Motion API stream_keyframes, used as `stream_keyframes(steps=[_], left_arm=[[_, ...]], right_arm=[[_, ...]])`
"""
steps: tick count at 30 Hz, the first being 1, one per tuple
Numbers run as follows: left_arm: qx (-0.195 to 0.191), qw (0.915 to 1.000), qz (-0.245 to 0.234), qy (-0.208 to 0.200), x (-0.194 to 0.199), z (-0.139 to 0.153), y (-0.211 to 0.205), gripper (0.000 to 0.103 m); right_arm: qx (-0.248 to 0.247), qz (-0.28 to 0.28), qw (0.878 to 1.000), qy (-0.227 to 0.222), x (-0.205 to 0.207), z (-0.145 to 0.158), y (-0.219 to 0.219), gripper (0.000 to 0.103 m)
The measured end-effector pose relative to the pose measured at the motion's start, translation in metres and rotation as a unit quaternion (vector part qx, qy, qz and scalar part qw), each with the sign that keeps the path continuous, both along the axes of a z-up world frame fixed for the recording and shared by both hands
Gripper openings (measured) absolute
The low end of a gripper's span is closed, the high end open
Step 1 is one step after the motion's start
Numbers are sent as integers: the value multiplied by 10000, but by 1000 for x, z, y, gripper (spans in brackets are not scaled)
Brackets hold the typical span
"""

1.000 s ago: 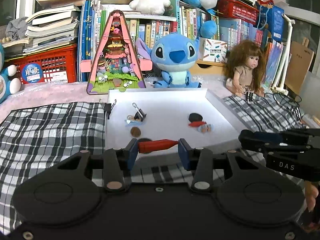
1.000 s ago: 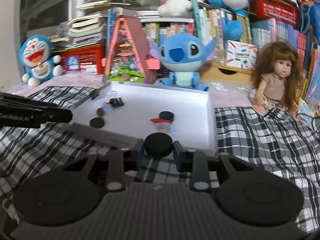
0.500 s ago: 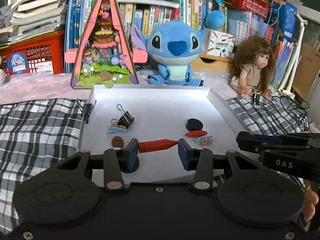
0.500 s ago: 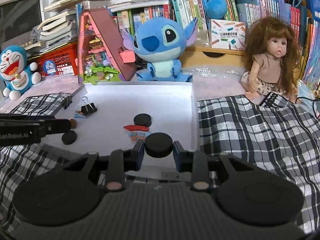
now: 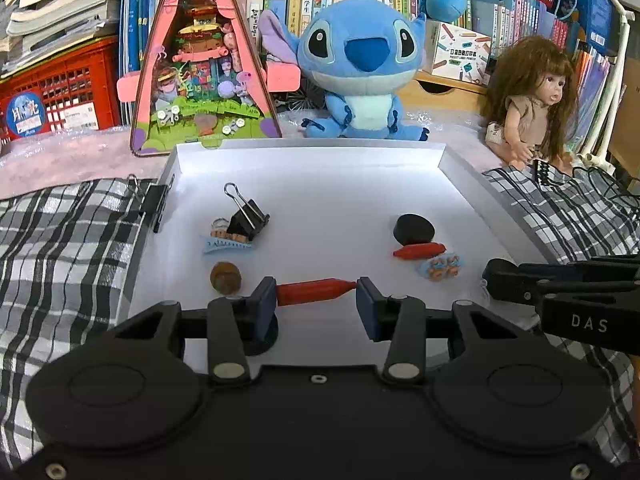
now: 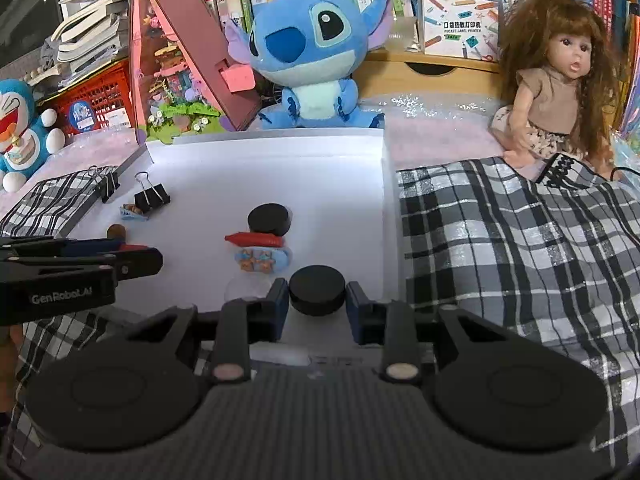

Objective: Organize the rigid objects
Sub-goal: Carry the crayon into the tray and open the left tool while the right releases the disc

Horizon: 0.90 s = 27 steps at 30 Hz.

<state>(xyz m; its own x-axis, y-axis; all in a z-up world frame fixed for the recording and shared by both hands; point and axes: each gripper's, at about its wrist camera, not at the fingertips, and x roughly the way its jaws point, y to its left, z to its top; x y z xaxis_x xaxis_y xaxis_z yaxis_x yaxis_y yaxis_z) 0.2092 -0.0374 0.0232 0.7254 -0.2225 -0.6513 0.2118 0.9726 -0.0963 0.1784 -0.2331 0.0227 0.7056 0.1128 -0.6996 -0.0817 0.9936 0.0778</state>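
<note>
- Well along, by the look of it: shallow white cardboard tray (image 5: 460, 176) already holding two small groups of things, with two more pieces carried over its near end and not yet set down.
- Right of the tray's middle: flat black round puck (image 6: 269, 219), short red crayon-like stick (image 6: 256, 239) touching its near side, small blue-edged charm with brown figures (image 6: 262, 260) just nearer again.
- Left of the tray's middle: black binder clip with silver wire handles (image 5: 246, 214) sitting against a small pale-blue toy boat piece (image 5: 224, 244); brown round nut-like bead (image 5: 226, 278) just nearer; another dark disc (image 5: 268, 332) half hidden behind the left finger, at the tray's near edge.
- Second black binder clip (image 5: 154, 202) clamped on the tray's left wall, pinning the checked cloth.
- Right gripper (image 6: 317, 304): jaws narrowly parted, pressed on both sides of a second black round puck (image 6: 317, 290), hanging above the tray's near right corner.
- Left gripper (image 5: 316, 300): jaws somewhat wider, pinching a red tapered crayon-like stick (image 5: 316, 291) end to end, lengthwise across the gap, above the tray's near left part.
- Left to do, judging so: placing both held pieces, likely with their matching kinds.
- Held stick: smooth, glossy, one pointed end; held puck: matt, thick, plain.
</note>
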Motion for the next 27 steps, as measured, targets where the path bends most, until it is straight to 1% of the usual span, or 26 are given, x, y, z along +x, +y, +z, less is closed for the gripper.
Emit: stream_keyframes(steps=[5,10,14,16,17,18,19,20,22,27], left_arm=[[46,10000,-43,7,3,-1,-2,41],[119,9999,-66,101,7,-4,-3,42],[97,9999,-68,122,11,-6,-3,42],[92,9999,-61,130,10,-5,-1,46],[79,9999,-45,137,9,-5,-1,54],[68,9999,-36,125,7,-3,0,64],[63,9999,-29,96,5,-2,1,68],[73,10000,-21,48,2,1,2,71],[104,9999,-44,-44,-5,4,3,71],[81,9997,-141,-193,-29,13,9,77]], right_arm=[[13,52,10000,33,3,-2,2,37],[-4,72,9999,109,8,-4,4,37],[-28,109,9998,187,10,-5,4,37],[-19,121,9998,173,10,-4,4,42],[8,131,9998,157,10,-4,3,42],[42,135,9998,126,9,-4,3,46],[54,118,9999,91,7,-3,2,54],[55,110,9999,62,6,-2,2,54],[55,94,9999,-3,3,0,1,56],[-33,89,9997,-239,-12,7,0,61]])
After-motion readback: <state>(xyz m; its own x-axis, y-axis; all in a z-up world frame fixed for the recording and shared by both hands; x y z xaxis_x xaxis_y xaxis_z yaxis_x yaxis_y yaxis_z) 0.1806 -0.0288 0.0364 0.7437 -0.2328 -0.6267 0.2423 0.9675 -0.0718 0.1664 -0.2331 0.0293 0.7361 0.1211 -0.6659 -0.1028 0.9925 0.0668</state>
